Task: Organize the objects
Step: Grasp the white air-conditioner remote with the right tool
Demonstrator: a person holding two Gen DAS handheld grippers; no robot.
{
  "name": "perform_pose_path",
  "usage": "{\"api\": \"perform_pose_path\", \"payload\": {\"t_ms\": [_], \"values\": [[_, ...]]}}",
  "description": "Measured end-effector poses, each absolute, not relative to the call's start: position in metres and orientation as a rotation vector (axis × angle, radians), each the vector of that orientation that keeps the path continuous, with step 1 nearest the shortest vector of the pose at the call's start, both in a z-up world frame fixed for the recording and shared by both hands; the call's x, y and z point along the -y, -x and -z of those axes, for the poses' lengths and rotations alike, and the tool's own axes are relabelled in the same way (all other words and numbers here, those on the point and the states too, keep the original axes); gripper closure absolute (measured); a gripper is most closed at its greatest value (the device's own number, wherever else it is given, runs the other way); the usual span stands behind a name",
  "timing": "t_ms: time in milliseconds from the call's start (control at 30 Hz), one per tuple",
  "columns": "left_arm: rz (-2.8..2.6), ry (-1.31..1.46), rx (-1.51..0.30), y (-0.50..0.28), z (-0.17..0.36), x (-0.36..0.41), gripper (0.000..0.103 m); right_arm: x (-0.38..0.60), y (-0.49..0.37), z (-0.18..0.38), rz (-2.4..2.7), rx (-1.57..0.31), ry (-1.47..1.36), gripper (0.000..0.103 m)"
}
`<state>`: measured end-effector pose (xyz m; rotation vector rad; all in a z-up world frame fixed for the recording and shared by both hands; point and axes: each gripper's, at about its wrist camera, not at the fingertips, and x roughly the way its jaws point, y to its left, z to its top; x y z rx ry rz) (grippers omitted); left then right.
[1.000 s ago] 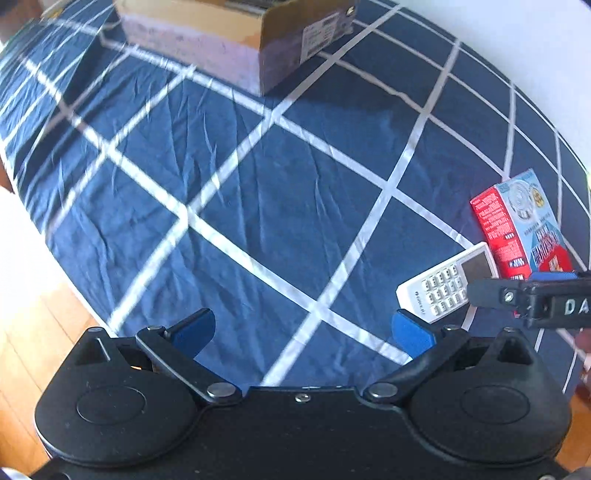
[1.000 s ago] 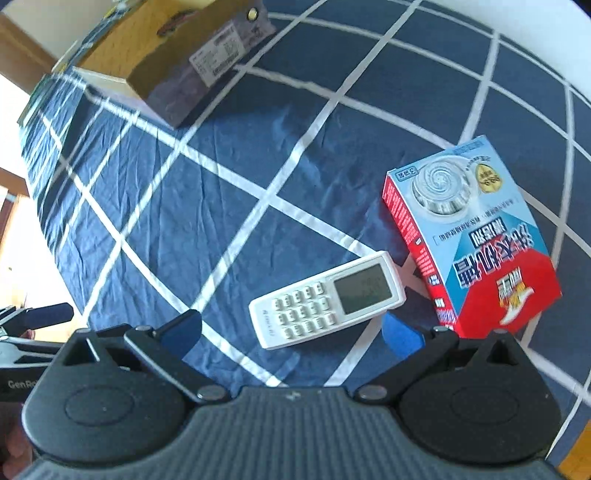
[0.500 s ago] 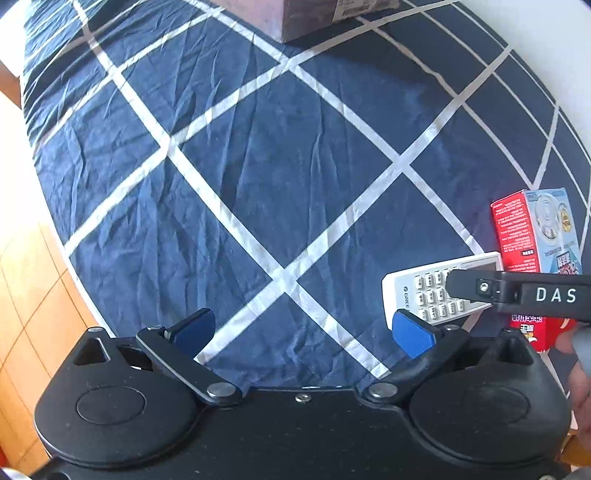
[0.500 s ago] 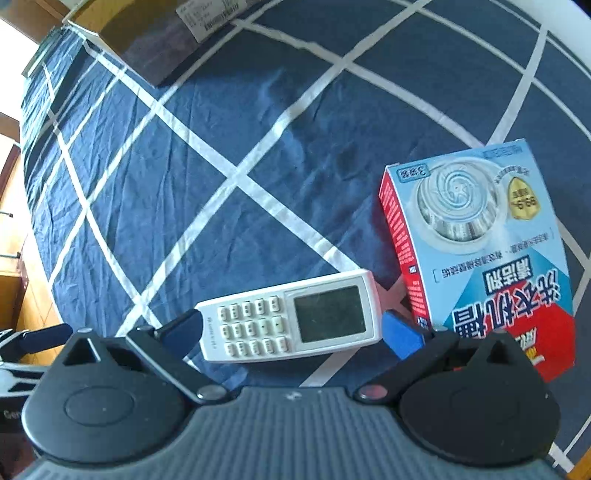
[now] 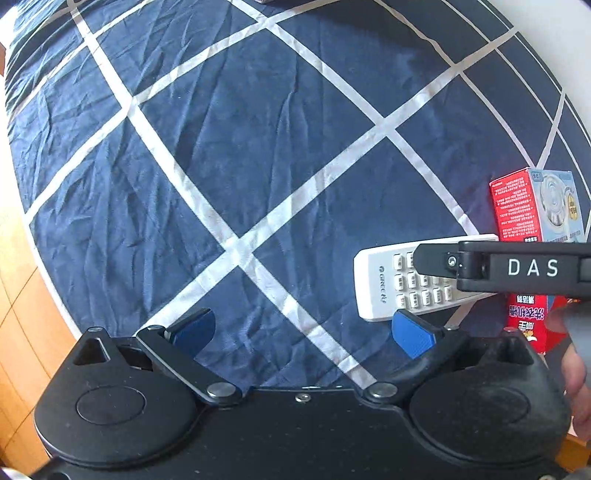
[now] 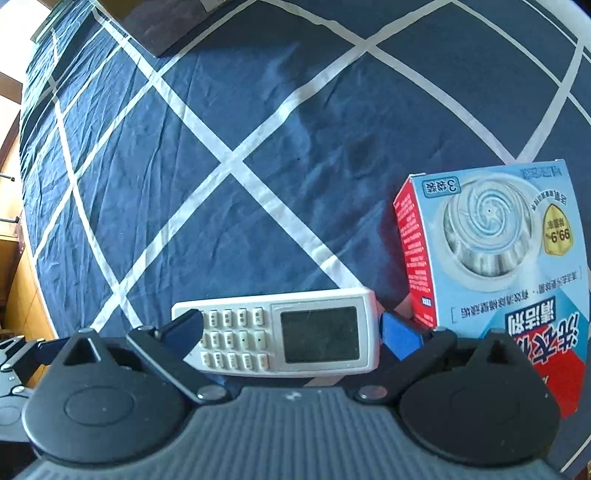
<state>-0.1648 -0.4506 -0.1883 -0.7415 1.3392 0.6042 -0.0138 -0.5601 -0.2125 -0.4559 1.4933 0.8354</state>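
Claw, right (image 6: 290,332): spread wide, blue pads at either end of the white remote (image 6: 280,338), now closer around it than a second ago, grip not closed. Claw, left (image 5: 303,326): wide apart, holding nothing, over the navy checked bedsheet (image 5: 221,147), nearer the sheet than before. Remote lies flat just beside the red-and-blue carton (image 6: 491,258). Cardboard box (image 6: 166,22), in full view earlier, now only an edge. Right view alone shows the remote's screen; left view alone shows the right claw's "DAS" arm (image 5: 517,267) across it and a hand (image 5: 574,376).
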Motion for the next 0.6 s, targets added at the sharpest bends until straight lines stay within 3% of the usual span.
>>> {"api": "perform_pose_path", "payload": {"t_ms": [233,600], "values": [[-0.610,0.752,-1.342,0.159,0.193,0.450,0.000,0.551,0.012,0.210,-0.850,-1.450,0.519,0.012],[-0.599,0.748,-1.348,0.152,0.192,0.453,0.000,0.555,0.000,0.211,-0.841,-1.447,0.538,0.011]]}}
